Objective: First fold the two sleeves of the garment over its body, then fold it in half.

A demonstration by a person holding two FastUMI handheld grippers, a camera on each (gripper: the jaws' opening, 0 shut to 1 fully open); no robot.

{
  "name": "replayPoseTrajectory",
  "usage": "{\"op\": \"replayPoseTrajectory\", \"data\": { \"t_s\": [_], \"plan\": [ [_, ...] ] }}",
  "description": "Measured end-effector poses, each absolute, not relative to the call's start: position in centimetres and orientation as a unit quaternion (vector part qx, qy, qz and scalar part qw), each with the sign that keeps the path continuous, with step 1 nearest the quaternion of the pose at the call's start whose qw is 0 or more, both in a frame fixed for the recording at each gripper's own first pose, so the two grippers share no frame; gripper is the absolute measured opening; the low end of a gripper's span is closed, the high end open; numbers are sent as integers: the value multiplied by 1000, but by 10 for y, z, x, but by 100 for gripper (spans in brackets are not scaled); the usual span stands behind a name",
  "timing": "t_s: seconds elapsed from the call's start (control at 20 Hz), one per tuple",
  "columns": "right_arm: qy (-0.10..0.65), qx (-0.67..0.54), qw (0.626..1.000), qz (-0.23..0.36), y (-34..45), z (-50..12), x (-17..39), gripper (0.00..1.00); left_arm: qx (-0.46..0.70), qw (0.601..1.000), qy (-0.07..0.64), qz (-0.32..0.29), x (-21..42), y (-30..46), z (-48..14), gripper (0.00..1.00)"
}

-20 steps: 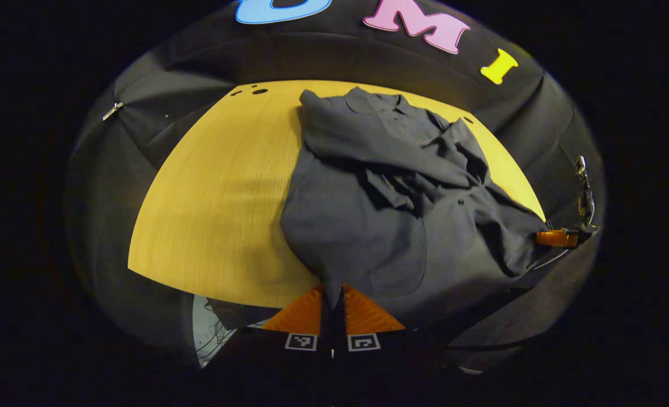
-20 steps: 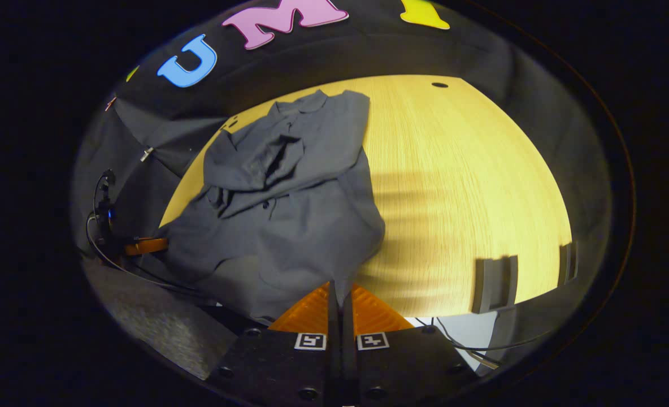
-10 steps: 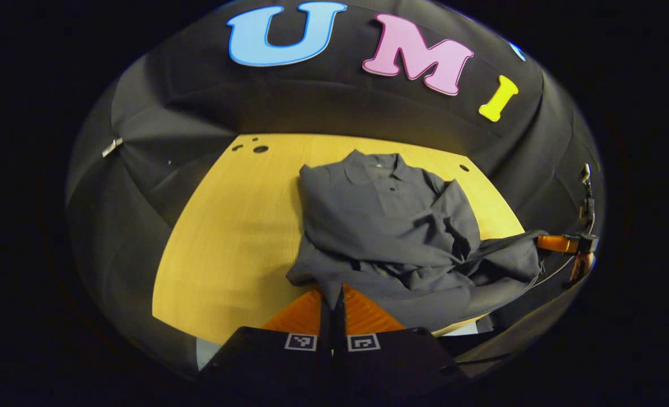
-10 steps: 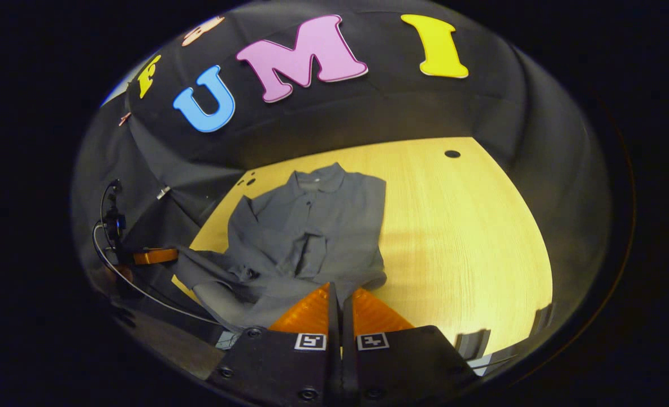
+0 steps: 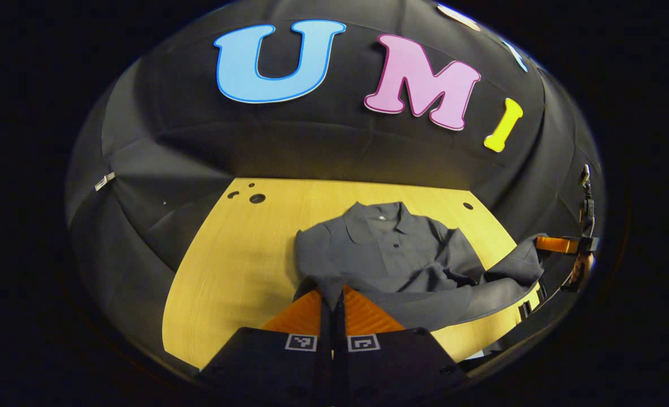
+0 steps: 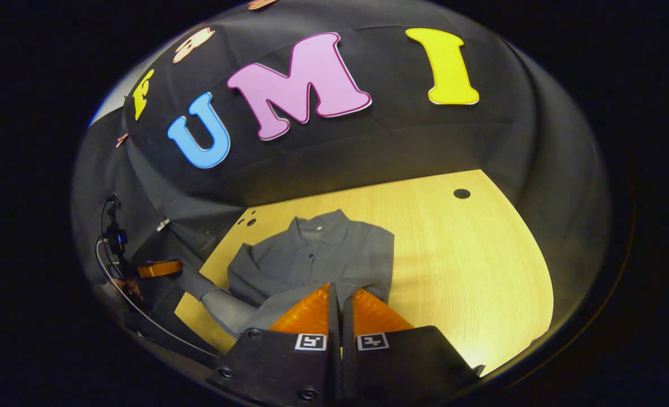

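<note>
A dark grey collared shirt (image 5: 391,254) lies on the wooden table (image 5: 238,265), collar toward the far wall, both sleeves folded over its body. My left gripper (image 5: 333,294) is shut on one corner of the hem, held up off the table. My right gripper (image 6: 340,291) is shut on the other hem corner of the shirt (image 6: 323,257). The hem hangs stretched between them, raised over the shirt's lower half. Off to the side, the right gripper (image 5: 560,244) appears in the left gripper view, and the left gripper (image 6: 159,268) in the right gripper view.
The table (image 6: 470,265) has open wood on both sides of the shirt. Small round holes (image 5: 257,198) sit near its far corners, another hole (image 6: 461,193) at the far right. The black cloth wall stands close behind the table. A cable (image 6: 105,265) trails from the far gripper.
Both grippers have lifted the hem and carried it forward toward the collar. The shirt's lower half has come up off the table and the visible body has shortened.
</note>
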State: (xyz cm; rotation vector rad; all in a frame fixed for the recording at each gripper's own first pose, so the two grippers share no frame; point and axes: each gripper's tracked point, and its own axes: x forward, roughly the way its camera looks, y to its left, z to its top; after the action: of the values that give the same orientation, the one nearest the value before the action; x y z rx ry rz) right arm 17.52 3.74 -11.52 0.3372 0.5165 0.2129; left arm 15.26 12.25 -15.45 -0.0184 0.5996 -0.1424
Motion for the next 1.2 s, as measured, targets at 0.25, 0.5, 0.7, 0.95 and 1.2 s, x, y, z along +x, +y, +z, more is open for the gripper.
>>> {"op": "replayPoseTrajectory", "data": {
  "t_s": [0.25, 0.5, 0.7, 0.95, 1.2],
  "plan": [
    [240, 151, 954, 91, 29, -117, 234, 5, -3, 959, 277, -58, 210, 127, -152, 5],
    [248, 130, 956, 81, 20, -137, 284, 5, -11, 961, 275, -38, 257, 132, -169, 5],
    [268, 119, 953, 76, 18, -169, 319, 5, -30, 958, 284, -21, 291, 134, -194, 5],
    [293, 108, 948, 53, 12, -216, 358, 5, -32, 955, 294, -7, 331, 134, -231, 5],
    [325, 97, 940, 46, 20, -271, 385, 5, -18, 944, 328, 26, 356, 141, -288, 5]
  ]
}}
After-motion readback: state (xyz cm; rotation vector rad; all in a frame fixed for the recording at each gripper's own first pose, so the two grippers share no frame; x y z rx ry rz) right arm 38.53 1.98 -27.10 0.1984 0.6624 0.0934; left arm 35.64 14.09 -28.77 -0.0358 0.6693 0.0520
